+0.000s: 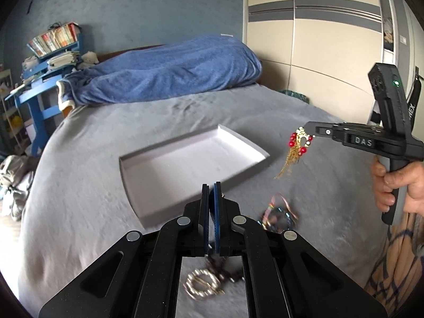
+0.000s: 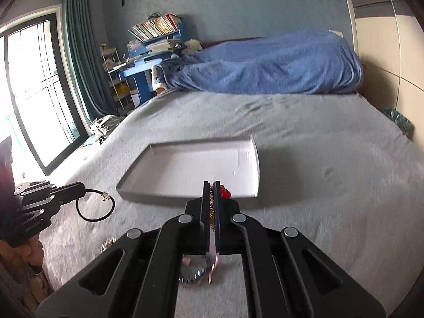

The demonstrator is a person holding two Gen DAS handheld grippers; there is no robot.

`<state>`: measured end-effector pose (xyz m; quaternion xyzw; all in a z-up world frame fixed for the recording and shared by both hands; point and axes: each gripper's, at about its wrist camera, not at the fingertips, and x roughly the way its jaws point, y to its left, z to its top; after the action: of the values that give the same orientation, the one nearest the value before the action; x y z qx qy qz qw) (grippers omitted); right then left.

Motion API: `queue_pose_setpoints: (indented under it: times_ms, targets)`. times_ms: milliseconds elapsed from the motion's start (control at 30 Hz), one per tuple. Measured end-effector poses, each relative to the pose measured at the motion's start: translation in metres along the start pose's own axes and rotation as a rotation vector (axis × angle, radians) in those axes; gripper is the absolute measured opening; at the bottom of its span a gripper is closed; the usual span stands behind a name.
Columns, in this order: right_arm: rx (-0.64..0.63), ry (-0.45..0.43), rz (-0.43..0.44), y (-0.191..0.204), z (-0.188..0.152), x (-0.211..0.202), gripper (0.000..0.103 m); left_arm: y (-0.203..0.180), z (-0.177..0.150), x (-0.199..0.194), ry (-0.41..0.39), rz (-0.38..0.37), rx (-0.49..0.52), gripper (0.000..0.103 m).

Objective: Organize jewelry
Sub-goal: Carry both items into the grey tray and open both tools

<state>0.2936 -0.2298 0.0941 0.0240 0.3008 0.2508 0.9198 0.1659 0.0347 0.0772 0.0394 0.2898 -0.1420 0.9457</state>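
Note:
A shallow white tray lies on the grey bed, also in the right wrist view. My right gripper is shut on a gold tassel ornament with red beads, held in the air just right of the tray; it shows from the side in the left wrist view. My left gripper is shut on a black hair tie with a gold charm, which hangs from its tips left of the tray's near corner. A pearl-like bracelet and a colourful bracelet lie on the bed.
A round watch-like piece and a small silvery piece lie on the bed near me. A blue blanket is heaped at the bed's head. A blue shelf with books stands left; wardrobe doors right; a window.

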Motion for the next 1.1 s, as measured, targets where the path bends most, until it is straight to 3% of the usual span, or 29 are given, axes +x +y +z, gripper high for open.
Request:
queue_pose_setpoints:
  times_ms: [200,467,800,1100]
  targets:
    - [-0.011,-0.006,0.006,0.003,0.026,0.024,0.002,0.032,0.022,0.024,-0.001,0.018,-0.059,0.004]
    - [-0.007,0.03,0.016,0.003,0.044,0.077,0.002,0.065,0.024,0.063,0.031,0.027,-0.142,0.004]
    - [0.021,0.152,0.017,-0.007,0.024,0.145,0.002,0.076,0.01,0.122,0.119,0.038,-0.158,0.004]
    - [0.066,0.223,-0.037,-0.03,0.005,0.164,0.002,0.084,-0.014,0.15,0.216,0.077,-0.176,0.005]
